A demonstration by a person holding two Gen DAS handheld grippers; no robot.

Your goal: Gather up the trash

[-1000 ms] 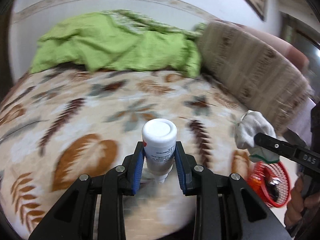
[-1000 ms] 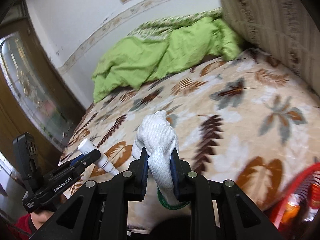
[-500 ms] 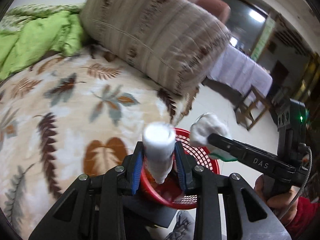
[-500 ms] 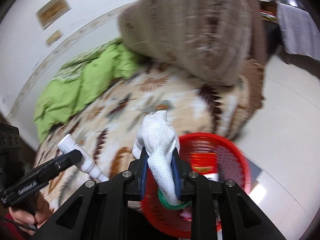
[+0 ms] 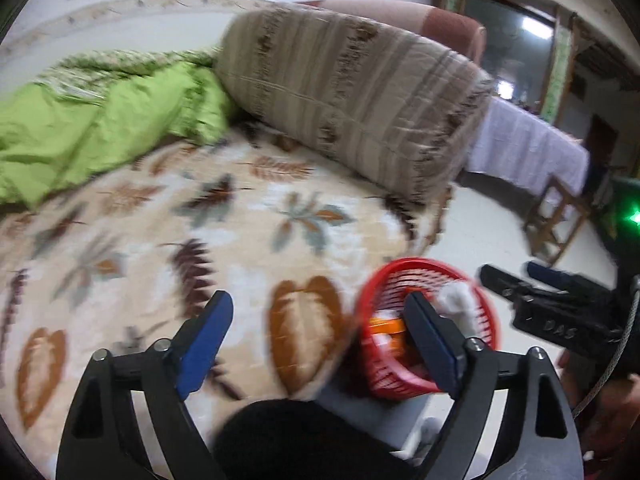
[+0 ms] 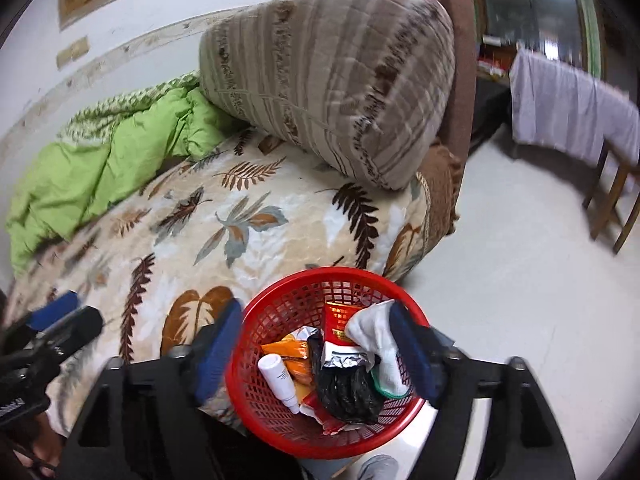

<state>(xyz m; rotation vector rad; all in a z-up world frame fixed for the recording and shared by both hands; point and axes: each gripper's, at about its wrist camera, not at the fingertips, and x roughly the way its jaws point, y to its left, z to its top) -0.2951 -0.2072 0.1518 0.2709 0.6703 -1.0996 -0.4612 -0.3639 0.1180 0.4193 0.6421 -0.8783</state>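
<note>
Both jaws of the right hand-held gripper [image 6: 316, 352] stand wide, and they have just been opening. The white cloth [image 6: 378, 344] lies against the inner face of its right finger but is not pinched, draped over the far-right side of the red basket [image 6: 256, 404]. That basket sits directly beneath and just ahead of the right hand-held gripper, on the floor at the edge of the bed [image 6: 280, 220]. Inside it, left of the cloth, the small white bottle [image 6: 279, 381] lies with its long axis running from the gripper's left toward its base, beside orange wrappers [image 6: 290, 350] and a black bag [image 6: 344, 388].

The left hand-held gripper [image 5: 316, 340] is likewise wide, its jaws just opened too, with nothing between them. From it the basket lies ahead and to the right, partly behind its right finger; this view is blurred, so the contents read only roughly.

Beyond the basket the leaf-patterned bed looks free of loose litter as far as can be seen, with a striped pillow [image 6: 332, 80] and a green quilt [image 6: 100, 160] at its far side. Any further trash would lie back over the bed, to the left, nearer the left hand.
</note>
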